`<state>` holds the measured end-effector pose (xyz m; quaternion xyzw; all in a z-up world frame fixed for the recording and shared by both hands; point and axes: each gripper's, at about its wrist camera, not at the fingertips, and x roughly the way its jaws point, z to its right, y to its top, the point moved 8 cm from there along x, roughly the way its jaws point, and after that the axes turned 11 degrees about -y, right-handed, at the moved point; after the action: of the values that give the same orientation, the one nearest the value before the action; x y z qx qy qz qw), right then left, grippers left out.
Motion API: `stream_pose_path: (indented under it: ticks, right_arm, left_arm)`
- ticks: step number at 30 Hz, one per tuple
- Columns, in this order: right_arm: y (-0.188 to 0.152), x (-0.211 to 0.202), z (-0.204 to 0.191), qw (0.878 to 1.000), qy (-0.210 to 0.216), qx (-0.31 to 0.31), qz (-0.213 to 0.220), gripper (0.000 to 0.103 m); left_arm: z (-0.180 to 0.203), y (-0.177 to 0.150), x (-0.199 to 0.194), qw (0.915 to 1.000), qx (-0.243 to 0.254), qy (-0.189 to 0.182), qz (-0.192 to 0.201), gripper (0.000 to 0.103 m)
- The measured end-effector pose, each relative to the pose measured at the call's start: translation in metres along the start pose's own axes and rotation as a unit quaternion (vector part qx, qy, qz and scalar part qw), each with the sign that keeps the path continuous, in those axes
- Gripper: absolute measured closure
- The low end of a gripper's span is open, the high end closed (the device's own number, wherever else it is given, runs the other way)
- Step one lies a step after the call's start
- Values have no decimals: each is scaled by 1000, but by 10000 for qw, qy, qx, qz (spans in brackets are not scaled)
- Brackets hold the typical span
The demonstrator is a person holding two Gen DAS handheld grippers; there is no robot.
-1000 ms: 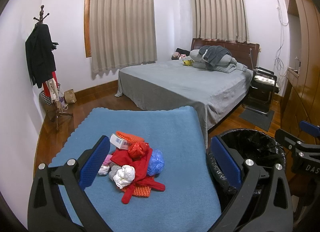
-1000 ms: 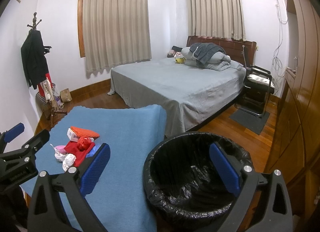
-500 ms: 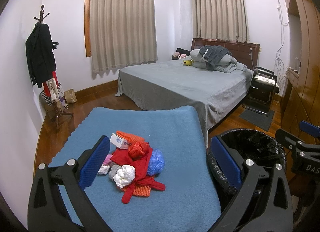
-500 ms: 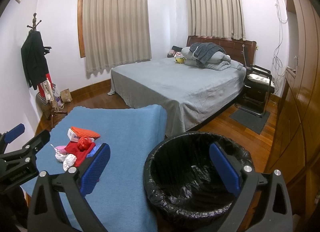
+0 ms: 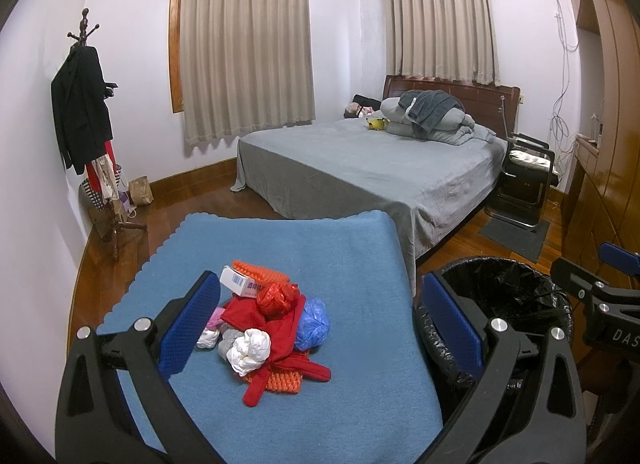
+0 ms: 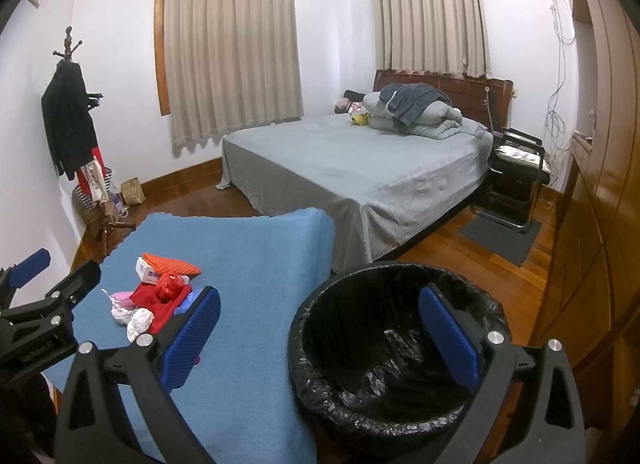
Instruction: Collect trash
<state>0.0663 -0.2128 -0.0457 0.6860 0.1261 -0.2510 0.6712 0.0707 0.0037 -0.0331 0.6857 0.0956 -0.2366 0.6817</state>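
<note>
Bedroom walls run pale behind two curtained windows, and a wide bed (image 5: 372, 167) under a grey sheet fills the far side, with folded bedding heaped at its headboard. Closer in, a blue cloth (image 5: 280, 264) covers a table, its scalloped edge toward the coat stand (image 5: 86, 119) in the left corner, where a dark jacket hangs. Just right of the cloth stands a round bin (image 6: 384, 344) lined with a black bag, holding nothing that I can make out.

Near the middle of the cloth lies the trash pile (image 5: 266, 324): a red fabric strip sprawled over an orange ridged piece, a crumpled blue plastic bag (image 5: 314, 322) on the right side, a white wad of tissue (image 5: 250, 350) at the front, a knotted red bag on top, and a small white carton (image 5: 240, 284) at the back.

Left gripper (image 5: 320, 320) hovers above the cloth, fingers spread wide with the pile showing between them, touching nothing. Right gripper (image 6: 320, 328) hangs over the bin's rim, fingers likewise spread and holding nothing.
</note>
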Motion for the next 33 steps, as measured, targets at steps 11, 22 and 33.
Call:
stream_pose_path:
  ticks: [11,22,33]
  right_arm:
    - [0,0,0,10000,0,5,-10,6]
    - [-2,2,0,10000,5,5,-28,6]
    - [-10,11,-19,10000,52,-5,-33,6]
  left_arm:
    - [-1,2,-3,10000,-6,-5,-3,5]
    - [-2,2,-3,10000,-16,-6,-8,5]
    - [-3,-9,5,10000,-56,-2,-45,5]
